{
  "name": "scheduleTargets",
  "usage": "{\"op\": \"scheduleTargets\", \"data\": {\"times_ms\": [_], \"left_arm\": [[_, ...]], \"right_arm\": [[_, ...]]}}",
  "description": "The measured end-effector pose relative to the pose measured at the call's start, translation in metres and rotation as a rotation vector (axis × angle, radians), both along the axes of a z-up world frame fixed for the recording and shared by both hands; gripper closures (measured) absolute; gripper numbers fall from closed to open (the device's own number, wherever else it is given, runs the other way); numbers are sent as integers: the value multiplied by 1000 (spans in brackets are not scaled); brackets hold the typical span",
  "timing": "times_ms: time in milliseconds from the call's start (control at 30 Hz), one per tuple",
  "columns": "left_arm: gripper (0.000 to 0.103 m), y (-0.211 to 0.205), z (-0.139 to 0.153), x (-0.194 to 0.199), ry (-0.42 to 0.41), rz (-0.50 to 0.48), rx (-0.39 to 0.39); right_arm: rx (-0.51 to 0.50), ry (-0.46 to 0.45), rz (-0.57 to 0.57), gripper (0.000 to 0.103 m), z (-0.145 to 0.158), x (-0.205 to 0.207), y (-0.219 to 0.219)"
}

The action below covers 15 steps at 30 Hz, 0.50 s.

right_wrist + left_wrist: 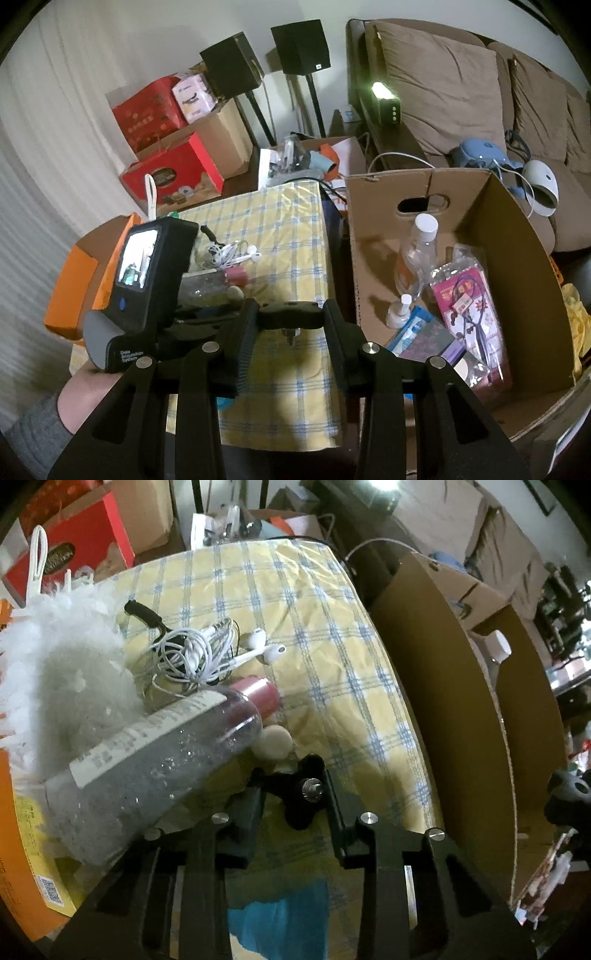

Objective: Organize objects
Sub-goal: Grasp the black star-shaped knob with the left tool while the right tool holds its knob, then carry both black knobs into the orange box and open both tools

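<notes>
A clear bottle with a pink cap (155, 760) lies on the yellow checked tablecloth (325, 635), just left of my open left gripper (291, 812). Tangled white earphones (207, 653) lie beyond it, with a black clip beside them. A small cream ball (273, 742) sits by the bottle's cap. A white fluffy thing (55, 672) lies at the left. In the right wrist view my right gripper (288, 332) is open and empty above the tablecloth (288, 229), with the left gripper's body (144, 284) to its left and the bottle (210, 282) beyond.
An open cardboard box (517, 236) stands right of the table and holds a clear bottle (413, 254), a small white bottle, packets and a flat box. An orange box (77, 280) sits at the left. Red boxes, speakers and a sofa stand behind.
</notes>
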<state>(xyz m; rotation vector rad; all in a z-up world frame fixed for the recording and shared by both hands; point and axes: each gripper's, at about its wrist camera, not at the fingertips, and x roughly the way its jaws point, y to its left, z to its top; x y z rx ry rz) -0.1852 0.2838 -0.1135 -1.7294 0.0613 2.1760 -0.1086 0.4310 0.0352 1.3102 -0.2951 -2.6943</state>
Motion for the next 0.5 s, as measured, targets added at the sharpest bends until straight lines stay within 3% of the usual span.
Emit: {"op": "scheduleTargets", "data": {"times_ms": [233, 500], "left_arm": [[74, -4, 5, -4, -23, 5, 39], [74, -7, 40, -2, 8, -8, 110]], "right_arm": [[4, -5, 1, 67, -1, -1, -5], [16, -4, -1, 67, 5, 3, -8]]}}
